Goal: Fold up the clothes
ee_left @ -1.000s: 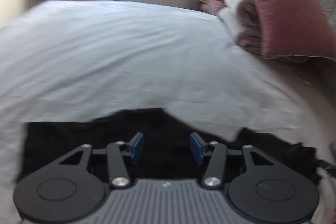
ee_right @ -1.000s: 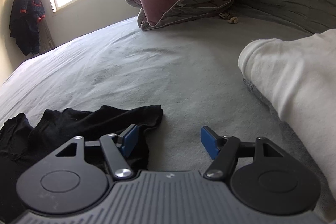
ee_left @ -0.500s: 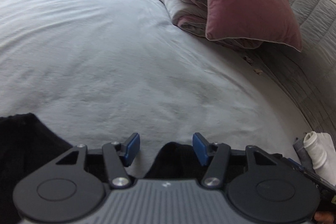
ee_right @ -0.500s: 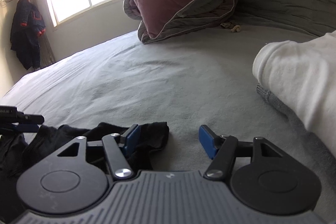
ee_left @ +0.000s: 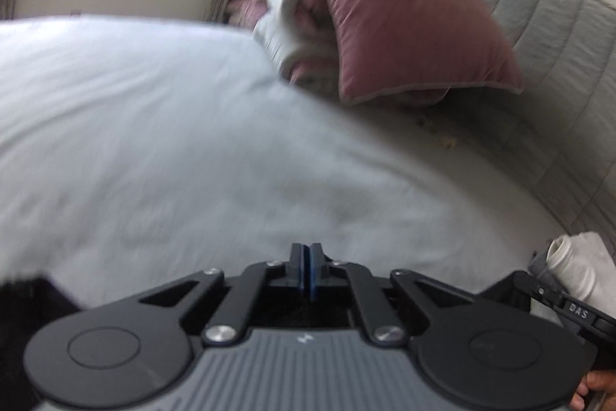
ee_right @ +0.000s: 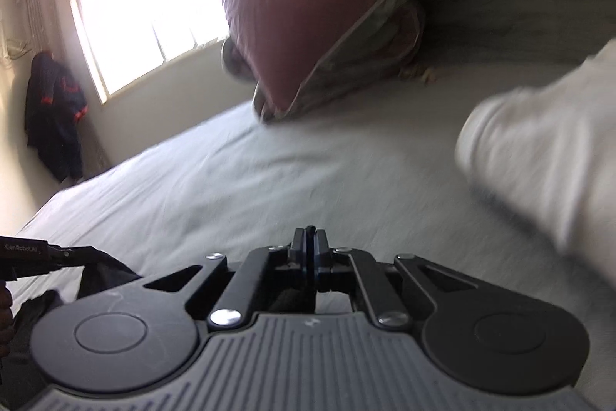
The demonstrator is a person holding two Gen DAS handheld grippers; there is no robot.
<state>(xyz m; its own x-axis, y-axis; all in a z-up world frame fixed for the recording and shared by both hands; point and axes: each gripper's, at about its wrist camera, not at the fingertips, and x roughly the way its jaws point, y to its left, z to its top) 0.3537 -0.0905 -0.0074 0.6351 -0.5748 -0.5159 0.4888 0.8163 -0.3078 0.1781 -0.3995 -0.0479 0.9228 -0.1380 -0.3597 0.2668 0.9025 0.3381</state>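
A black garment (ee_left: 23, 299) lies on the pale bed sheet (ee_left: 192, 149), mostly hidden under my tools. My left gripper (ee_left: 307, 264) is shut, with dark cloth showing just behind its blue pads. In the right wrist view the left gripper (ee_right: 73, 252) has black cloth (ee_right: 100, 268) hanging from its tip. My right gripper (ee_right: 310, 249) is shut too, and a sliver of black fabric sticks up between its pads. More dark cloth shows beneath them.
A pink pillow (ee_left: 404, 10) leans on rolled bedding (ee_left: 292, 26) against the grey quilted headboard (ee_left: 558, 72). A white cloth bundle (ee_right: 539, 160) over something grey lies to the right. The window (ee_right: 154, 10) and a hanging dark jacket (ee_right: 54, 118) are far left.
Both grippers were open over the black garment's edge and have closed on it. The left one also swung to the right, toward the pillow, and both views have tilted.
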